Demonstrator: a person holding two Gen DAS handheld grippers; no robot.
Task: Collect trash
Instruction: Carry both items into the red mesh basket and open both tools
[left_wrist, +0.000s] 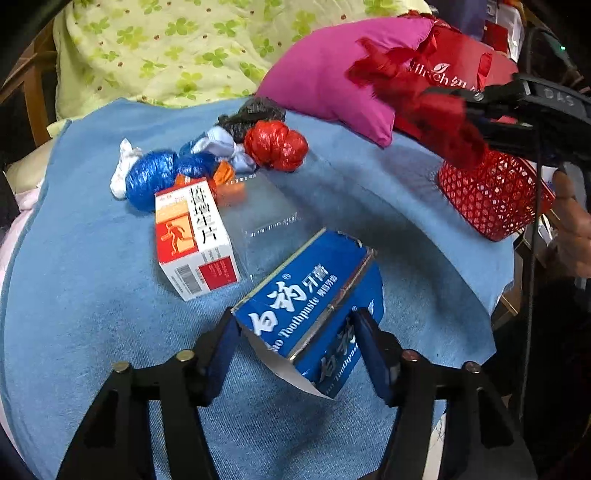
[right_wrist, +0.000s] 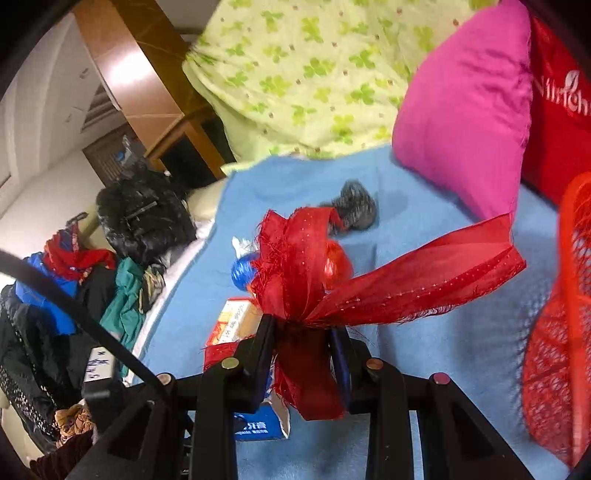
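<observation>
Blue cloth (left_wrist: 92, 295): covers the work surface; all loose items lie on it.

White scrap (left_wrist: 123, 166): far left of the trash cluster, touching the blue knotted bag.

Blue knotted bag (left_wrist: 153, 179): crumpled plastic, just behind the medicine box.

Medicine box (left_wrist: 194, 236): white and orange carton with a red panel, lying at an angle, a clear plastic sheet (left_wrist: 266, 225) beside it on the right.

Pale knotted bag (left_wrist: 221, 144): between the blue bag and the red knotted bag (left_wrist: 277, 146); a dark grey wad (left_wrist: 255, 114) sits just behind them.

Toothpaste box (left_wrist: 314, 306): blue carton, one end torn open, lying between the fingers of the left gripper (left_wrist: 295, 354). Jaws stand apart around the box; the right finger looks to be against the carton, but a firm clamp cannot be confirmed.

Pink cushion (left_wrist: 325, 74): at the rear, leaning against a red gift bag (left_wrist: 461, 59).

Red ribbon (right_wrist: 306, 288): frayed sheer strip, clamped in the right gripper (right_wrist: 304, 339), jaws pressed together on its bunched middle, ends fanning out, held above the cloth.

Red basket (left_wrist: 491, 195): mesh, at the right edge of the cloth, just below the ribbon.

Hand (left_wrist: 576, 229): at the far right edge, beside the basket.
</observation>
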